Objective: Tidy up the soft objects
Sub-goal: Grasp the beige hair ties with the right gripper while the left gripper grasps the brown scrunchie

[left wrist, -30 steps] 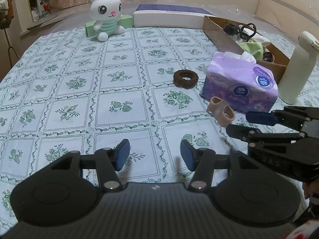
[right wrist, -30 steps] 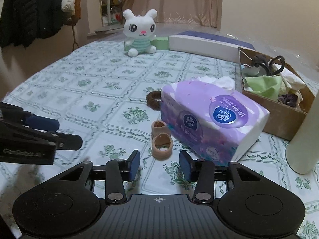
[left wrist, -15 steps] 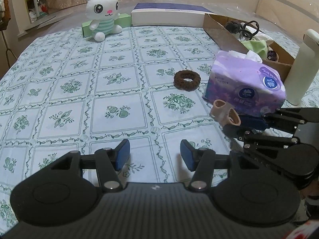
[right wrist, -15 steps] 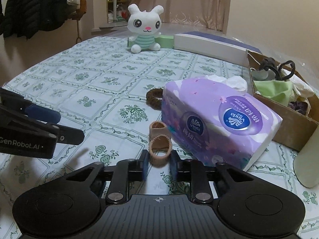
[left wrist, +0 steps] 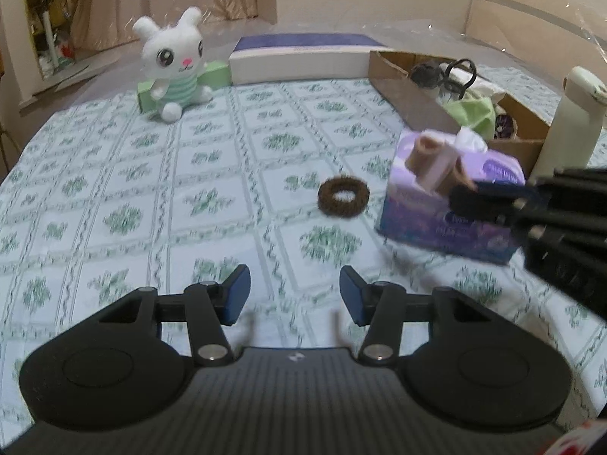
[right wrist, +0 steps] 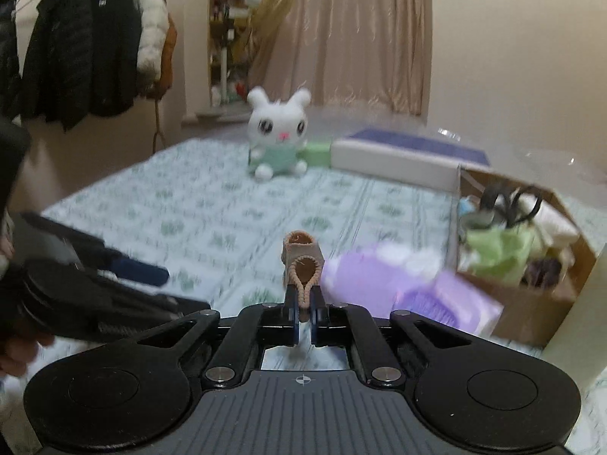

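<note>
The tan double-loop band (right wrist: 302, 261) hangs off the surface (left wrist: 212, 174), pinched at its near loop by the right hand-held gripper (right wrist: 303, 313), whose jaws have just closed on it, squeezing the soft loop flat. Holding it by one end leaves the second loop free ahead of the fingers, which should make it easy to drop into a container. In the left wrist view the band shows in front of the purple tissue pack (left wrist: 447, 204), above the patterned cloth rather than on it.

The left hand-held gripper (left wrist: 295, 295) is spread with nothing between its pads, low over the cloth, probably waiting for its own item. The brown fuzzy ring (left wrist: 343, 197) lies nearest, just beside the tissue pack.

The cardboard box (left wrist: 413, 91) to the right already holds a green cloth (left wrist: 474, 113) and dark hair ties, so it seems the likely destination. The plush rabbit (left wrist: 172, 64) sits upright at the far edge against a green box.
</note>
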### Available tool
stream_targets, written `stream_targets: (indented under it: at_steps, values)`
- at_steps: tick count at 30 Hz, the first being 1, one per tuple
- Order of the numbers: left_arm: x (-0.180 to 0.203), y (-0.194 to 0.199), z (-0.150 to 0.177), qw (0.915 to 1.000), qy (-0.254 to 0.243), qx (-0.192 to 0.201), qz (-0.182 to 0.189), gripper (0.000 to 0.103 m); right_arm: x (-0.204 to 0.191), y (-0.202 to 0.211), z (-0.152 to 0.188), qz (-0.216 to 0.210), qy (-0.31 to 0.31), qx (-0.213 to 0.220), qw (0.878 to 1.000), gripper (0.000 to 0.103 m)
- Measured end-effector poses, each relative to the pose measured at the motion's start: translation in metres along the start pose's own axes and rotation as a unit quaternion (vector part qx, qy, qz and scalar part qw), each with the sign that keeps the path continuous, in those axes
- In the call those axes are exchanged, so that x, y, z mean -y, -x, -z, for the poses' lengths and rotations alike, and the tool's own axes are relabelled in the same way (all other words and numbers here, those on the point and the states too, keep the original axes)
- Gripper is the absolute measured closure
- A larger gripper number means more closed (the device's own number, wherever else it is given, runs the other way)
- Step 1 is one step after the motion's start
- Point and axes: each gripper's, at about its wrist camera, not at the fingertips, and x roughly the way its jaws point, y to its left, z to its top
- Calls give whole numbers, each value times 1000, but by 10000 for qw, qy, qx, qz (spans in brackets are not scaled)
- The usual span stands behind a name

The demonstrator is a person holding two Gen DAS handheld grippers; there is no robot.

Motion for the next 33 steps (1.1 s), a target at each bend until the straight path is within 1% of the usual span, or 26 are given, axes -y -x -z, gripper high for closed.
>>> stream_targets:
  at_steps: [4,12,15,19,23,25,27,28,30,33]
  values:
    - [3,-14,-17,9996,-162,133,176,54,16,-1,-16,238,-138,89,9996,98]
    - [8,-56,-46,9987,-242,90,428,56,58,-11,-29,619,-559,54,9965,98]
    - [10,-69,-48,9978,-304,24,584,56,70,-14,-29,735,-686,29,9949,98]
    - [9,-84,-49,9961,-335,-39,813,56,81,-16,-28,781,-837,45,9934,98]
    - [6,-103,-50,9950,-299,-184,936,56,88,-15,-25,823,-932,22,9922,98]
    - [3,-110,-50,9947,-282,-238,962,60,91,-15,-22,820,-983,-11,9918,98]
    - [4,-113,-49,9941,-348,-221,1000,70,94,-15,-20,852,-1001,-37,9913,98]
    - [5,-113,-47,9941,-436,-184,977,72,95,-15,-19,862,-1014,-43,9911,98]
    - [8,-112,-45,9934,-559,-125,994,86,97,-14,-18,874,-1060,-59,9905,98]
    - [8,-110,-44,9932,-514,-106,1041,91,100,-13,-16,882,-1133,-71,9896,98]
